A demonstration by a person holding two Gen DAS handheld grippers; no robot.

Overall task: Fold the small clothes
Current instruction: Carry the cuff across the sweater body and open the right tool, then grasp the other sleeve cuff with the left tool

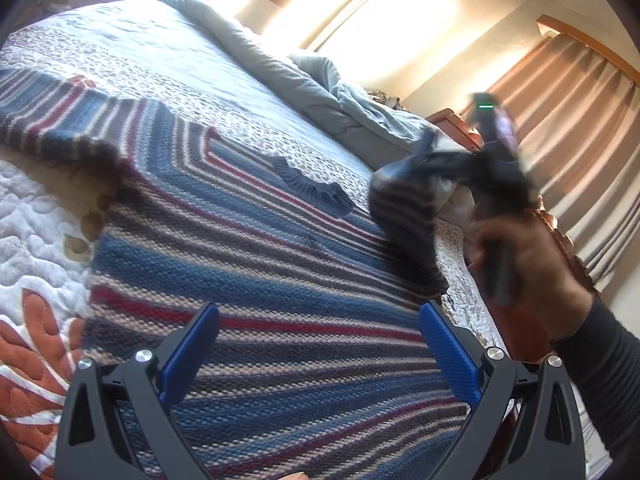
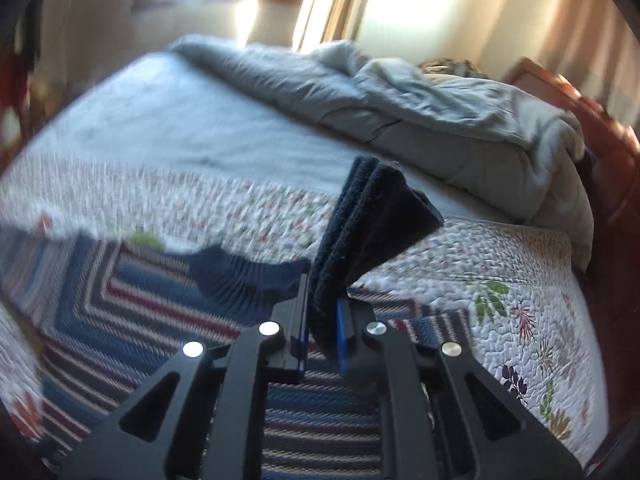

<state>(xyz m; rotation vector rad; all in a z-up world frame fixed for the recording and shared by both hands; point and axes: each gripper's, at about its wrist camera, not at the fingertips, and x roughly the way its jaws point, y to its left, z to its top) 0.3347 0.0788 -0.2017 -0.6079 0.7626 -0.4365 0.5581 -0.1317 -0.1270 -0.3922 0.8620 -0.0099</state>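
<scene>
A knit sweater [image 1: 240, 248] striped in blue, red and grey lies spread on the bed, its navy ribbed collar [image 1: 316, 184] on the far side. My left gripper [image 1: 320, 312] hovers open over the sweater's body with nothing between its blue pads. A hand at the right holds my right gripper [image 1: 436, 156], blurred, with the sweater's right sleeve [image 1: 404, 216] lifted off the bed. In the right wrist view my right gripper [image 2: 324, 292] is shut on the sleeve's navy cuff [image 2: 376, 216], which sticks up past the fingertips. The collar [image 2: 248, 276] lies just left of it.
A bunched grey duvet [image 2: 440, 120] runs along the far side of the bed. A floral quilted bedspread [image 2: 500, 280] shows around the sweater. A wooden bed frame [image 2: 608, 168] borders the right side, with brown curtains [image 1: 568, 120] behind it.
</scene>
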